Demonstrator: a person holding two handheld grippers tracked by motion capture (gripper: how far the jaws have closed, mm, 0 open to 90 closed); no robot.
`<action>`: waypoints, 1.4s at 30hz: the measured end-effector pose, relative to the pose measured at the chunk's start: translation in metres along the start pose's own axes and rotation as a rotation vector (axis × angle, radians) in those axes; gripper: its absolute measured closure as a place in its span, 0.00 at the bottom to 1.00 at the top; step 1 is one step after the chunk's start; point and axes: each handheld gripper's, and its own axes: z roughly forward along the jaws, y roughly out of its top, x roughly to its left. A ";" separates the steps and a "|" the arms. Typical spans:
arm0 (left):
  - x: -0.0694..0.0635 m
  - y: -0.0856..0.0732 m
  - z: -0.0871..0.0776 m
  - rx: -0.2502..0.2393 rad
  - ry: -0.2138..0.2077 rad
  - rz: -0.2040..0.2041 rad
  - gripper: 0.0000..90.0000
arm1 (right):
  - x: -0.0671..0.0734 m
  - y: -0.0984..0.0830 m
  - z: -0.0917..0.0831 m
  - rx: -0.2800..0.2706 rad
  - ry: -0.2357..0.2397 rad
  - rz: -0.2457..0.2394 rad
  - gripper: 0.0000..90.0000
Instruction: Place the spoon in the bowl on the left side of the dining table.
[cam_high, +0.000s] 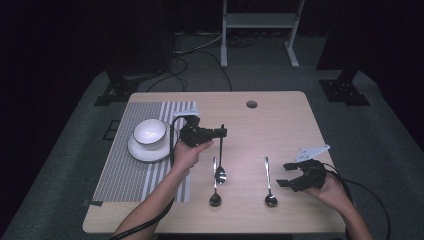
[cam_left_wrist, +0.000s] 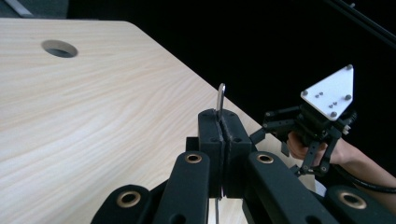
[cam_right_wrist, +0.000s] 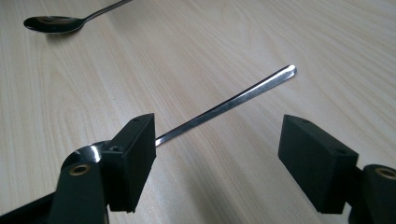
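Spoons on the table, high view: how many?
3. One slim shiny metal spoon hangs by its handle from the shut left gripper. A second lies just below it; the third lies beside the open right gripper. None looks hidden.

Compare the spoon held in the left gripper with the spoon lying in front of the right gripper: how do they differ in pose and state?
The held spoon hangs upright, bowl down, above the table; the right-hand spoon lies flat on the wood. The left gripper is shut on the held spoon's handle; the right gripper stands open, its pads apart, the right-hand spoon ungripped. Both are slim, shiny metal spoons.
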 end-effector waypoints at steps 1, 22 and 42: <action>0.001 0.001 -0.002 -0.003 0.002 -0.001 0.99 | 0.000 0.000 0.000 0.003 -0.001 -0.001 0.29; 0.021 0.024 -0.043 -0.057 0.119 -0.006 0.99 | -0.001 0.002 -0.003 -0.013 -0.004 0.002 0.28; 0.049 0.034 -0.087 -0.120 0.244 -0.054 0.99 | 0.002 0.005 -0.002 -0.014 -0.007 -0.010 0.26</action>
